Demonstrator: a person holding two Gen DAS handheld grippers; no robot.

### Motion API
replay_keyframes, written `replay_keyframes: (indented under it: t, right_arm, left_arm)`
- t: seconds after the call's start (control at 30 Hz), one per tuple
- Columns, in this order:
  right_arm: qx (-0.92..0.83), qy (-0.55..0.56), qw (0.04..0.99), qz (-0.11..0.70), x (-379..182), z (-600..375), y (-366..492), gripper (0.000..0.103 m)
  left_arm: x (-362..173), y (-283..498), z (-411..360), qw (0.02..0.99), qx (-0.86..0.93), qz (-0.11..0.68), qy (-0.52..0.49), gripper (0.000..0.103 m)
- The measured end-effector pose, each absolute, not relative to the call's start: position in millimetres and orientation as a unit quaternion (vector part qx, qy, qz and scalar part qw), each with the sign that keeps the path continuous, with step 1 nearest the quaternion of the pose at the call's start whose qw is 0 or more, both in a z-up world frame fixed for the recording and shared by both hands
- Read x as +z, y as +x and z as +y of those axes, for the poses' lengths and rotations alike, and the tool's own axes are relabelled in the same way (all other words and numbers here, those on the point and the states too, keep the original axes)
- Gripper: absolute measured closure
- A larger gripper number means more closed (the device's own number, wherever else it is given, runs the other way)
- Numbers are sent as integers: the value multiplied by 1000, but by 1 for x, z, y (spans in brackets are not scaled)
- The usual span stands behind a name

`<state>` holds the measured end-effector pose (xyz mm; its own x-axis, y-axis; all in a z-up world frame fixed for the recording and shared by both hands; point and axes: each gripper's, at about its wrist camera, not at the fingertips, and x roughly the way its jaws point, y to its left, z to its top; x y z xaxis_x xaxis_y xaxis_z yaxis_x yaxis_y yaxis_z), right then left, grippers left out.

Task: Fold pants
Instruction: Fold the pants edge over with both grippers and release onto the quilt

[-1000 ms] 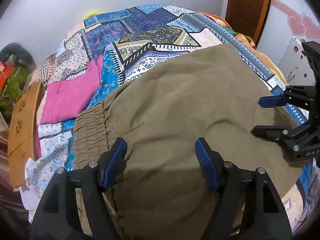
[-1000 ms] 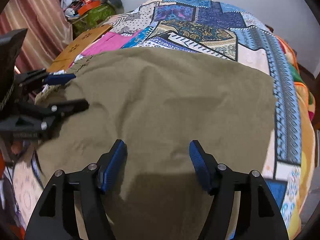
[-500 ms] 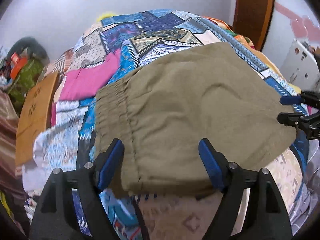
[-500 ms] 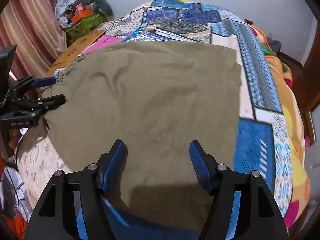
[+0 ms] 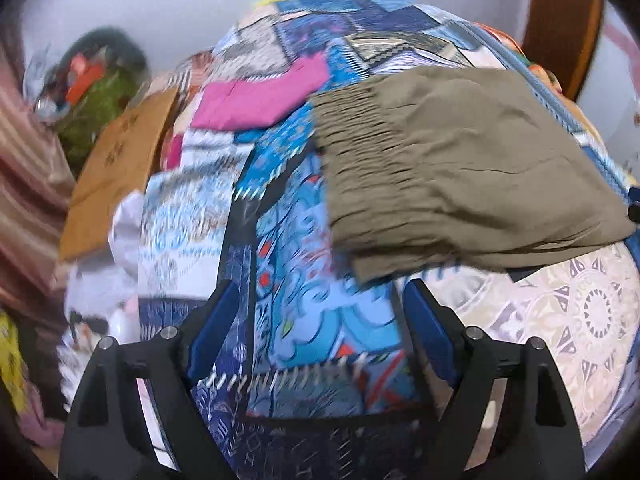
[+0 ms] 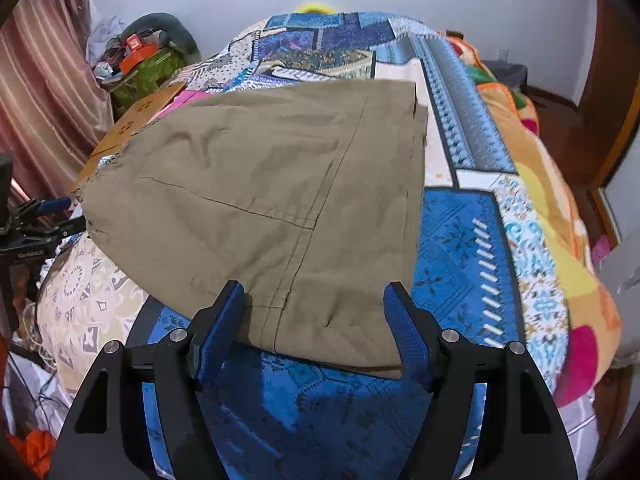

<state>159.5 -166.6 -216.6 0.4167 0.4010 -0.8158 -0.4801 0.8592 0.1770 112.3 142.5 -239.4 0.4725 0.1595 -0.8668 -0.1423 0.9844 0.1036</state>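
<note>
The olive-brown pants (image 6: 272, 200) lie folded flat on the patchwork bedspread (image 6: 460, 248). In the left wrist view the pants (image 5: 460, 160) sit up and to the right, with the gathered elastic waistband (image 5: 352, 152) facing me. My left gripper (image 5: 316, 332) is open and empty over bare bedspread, short of the pants' near corner. My right gripper (image 6: 316, 328) is open and empty, its fingers either side of the pants' near edge. The left gripper also shows at the left edge of the right wrist view (image 6: 52, 216).
A pink garment (image 5: 256, 96) lies on the bed beyond the pants. A brown cardboard box (image 5: 116, 168) and a green bag (image 6: 152, 72) stand beside the bed at left. A striped curtain (image 6: 44, 92) hangs left. A wooden door frame (image 5: 560, 32) stands at right.
Both grippers have pulled back toward the near side of the bed. The left one has swung left off the pants; the folded pants now lie free on the bedspread.
</note>
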Motion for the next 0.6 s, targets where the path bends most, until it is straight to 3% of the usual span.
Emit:
replay_keyframes:
  t: [0.3, 0.6]
  right_arm:
    - [310, -52, 852, 418, -184, -124, 166, 35]
    - [351, -62, 841, 408, -195, -61, 176, 35]
  left_arm:
    - [-212, 109, 148, 867, 32, 478, -137, 18]
    - [-238, 126, 124, 824, -48, 509, -243, 18]
